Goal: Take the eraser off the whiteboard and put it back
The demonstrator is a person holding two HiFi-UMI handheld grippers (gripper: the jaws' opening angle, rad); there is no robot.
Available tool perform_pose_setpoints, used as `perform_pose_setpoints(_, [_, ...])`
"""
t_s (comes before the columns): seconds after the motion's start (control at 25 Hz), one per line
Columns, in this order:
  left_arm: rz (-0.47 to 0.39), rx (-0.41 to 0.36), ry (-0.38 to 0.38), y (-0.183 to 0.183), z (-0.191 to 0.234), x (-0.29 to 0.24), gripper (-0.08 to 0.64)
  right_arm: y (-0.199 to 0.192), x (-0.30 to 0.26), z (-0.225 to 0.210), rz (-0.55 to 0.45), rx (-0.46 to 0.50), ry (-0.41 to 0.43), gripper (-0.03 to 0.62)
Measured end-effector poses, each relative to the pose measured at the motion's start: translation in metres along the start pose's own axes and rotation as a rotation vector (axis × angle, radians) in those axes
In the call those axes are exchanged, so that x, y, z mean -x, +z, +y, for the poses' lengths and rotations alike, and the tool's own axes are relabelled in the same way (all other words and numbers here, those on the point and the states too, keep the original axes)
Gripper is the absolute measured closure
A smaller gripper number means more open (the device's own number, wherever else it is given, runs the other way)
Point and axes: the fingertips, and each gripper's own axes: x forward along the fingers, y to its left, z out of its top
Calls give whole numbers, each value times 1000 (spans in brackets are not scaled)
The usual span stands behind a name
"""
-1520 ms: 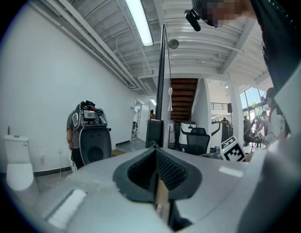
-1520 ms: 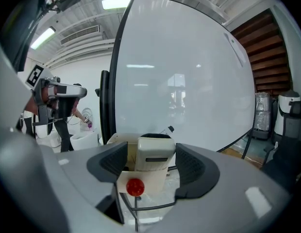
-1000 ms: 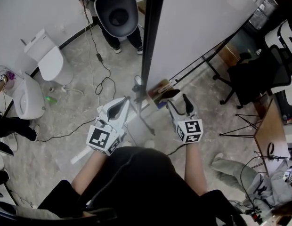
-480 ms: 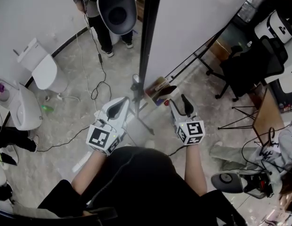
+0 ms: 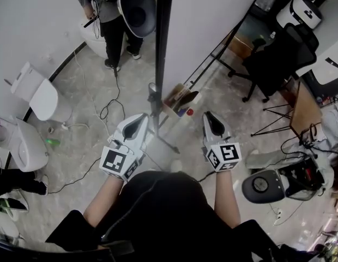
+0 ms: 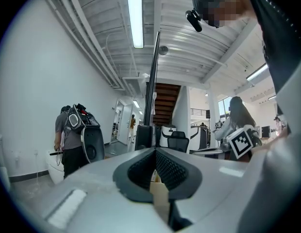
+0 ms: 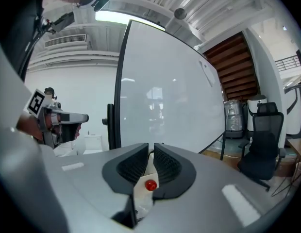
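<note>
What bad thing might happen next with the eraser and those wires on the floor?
1. The eraser seems to lie at the edge of the tray; a bump from the right gripper, whose empty jaws have just been closing, might knock it off.
2. The wires could trip the person.

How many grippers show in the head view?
2. The left gripper is just left of the black whiteboard frame; the right gripper is to the frame's right, lower down. None seems hidden.

Whiteboard (image 7: pixel 170 96) glossy, smooth; its frame (image 5: pixel 162 37) dark, probably metal. Floor (image 5: pixel 136 86) under whiteboard mottled grey, stone-like. Left gripper (image 6: pixel 154 150) shell matt plastic, pads (image 6: pixel 171 171) black, ribbed.
</note>
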Motion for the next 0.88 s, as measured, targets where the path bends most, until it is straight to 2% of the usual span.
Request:
perform_pose_setpoints(0.2, [0, -4, -68, -4, -7, 4, 557, 14, 27, 14, -37, 3, -56, 580])
perform_pose_setpoints(0.4, [-2, -7, -131, -5, -15, 4, 557, 30, 53, 31, -75, -27, -94, 583])
perform_pose_setpoints(0.88, [-7, -15, -193, 0, -32, 1, 557, 41, 79, 41, -97, -16, -153, 583])
